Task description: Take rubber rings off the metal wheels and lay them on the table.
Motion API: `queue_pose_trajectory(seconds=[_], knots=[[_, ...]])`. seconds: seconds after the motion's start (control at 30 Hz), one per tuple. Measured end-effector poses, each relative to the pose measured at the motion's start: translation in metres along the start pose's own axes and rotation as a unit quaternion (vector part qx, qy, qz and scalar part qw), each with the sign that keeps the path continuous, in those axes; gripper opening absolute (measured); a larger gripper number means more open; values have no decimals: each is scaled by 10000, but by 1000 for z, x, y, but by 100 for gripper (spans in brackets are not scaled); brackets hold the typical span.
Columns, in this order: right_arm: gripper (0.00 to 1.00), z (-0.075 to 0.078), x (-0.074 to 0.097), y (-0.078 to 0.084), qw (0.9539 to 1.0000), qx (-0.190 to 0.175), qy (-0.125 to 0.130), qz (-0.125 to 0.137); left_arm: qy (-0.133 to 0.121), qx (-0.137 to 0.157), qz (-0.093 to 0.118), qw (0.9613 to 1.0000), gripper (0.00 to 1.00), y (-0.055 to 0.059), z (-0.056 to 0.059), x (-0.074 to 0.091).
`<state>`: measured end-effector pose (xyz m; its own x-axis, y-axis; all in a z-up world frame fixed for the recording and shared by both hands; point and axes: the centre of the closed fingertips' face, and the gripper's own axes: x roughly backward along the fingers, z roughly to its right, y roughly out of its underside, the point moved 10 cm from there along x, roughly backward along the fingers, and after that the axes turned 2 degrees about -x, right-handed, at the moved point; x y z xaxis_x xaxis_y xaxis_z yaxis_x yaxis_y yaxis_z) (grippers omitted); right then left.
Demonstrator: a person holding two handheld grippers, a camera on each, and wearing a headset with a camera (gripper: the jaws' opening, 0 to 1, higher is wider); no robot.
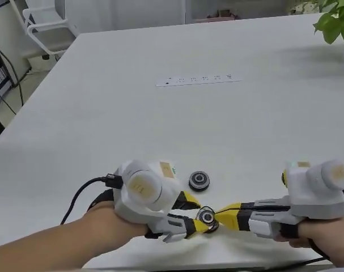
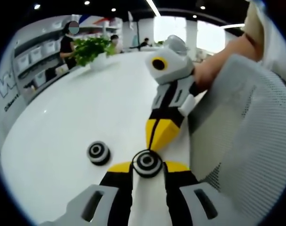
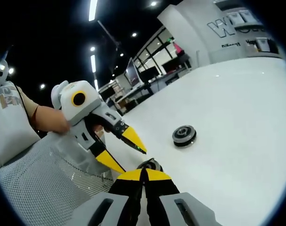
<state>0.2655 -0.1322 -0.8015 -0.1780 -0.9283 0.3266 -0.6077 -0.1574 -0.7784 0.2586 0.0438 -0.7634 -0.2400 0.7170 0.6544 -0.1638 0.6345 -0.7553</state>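
Lower left of the head view, the left gripper (image 1: pixel 195 212) has its jaws clamped either side of a metal wheel (image 2: pixel 148 163) near the front edge of the table (image 1: pixel 160 124). Just above that, lower middle, a second wheel (image 1: pixel 199 180) sits on its own, black rubber ring (image 2: pixel 90 152) seemingly on. From the lower right, the right gripper (image 1: pixel 220 214) has its jaws pressed together with the tip at the held wheel's rim, probably nipping its ring though it's too cramped to be sure. No loose rings on the table, so I'd say both wheels are left to do.
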Motion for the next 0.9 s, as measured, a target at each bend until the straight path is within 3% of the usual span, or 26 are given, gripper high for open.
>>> queue_pose_trajectory(seconds=[0.63,0.9], knots=[[0,-10,-3,-5,9999,38,-109,12,-79,174,183,9996,51,-3,7,41],[0,-14,-2,-8,9999,44,-143,17,-196,180,249,9993,54,-2,8,58]])
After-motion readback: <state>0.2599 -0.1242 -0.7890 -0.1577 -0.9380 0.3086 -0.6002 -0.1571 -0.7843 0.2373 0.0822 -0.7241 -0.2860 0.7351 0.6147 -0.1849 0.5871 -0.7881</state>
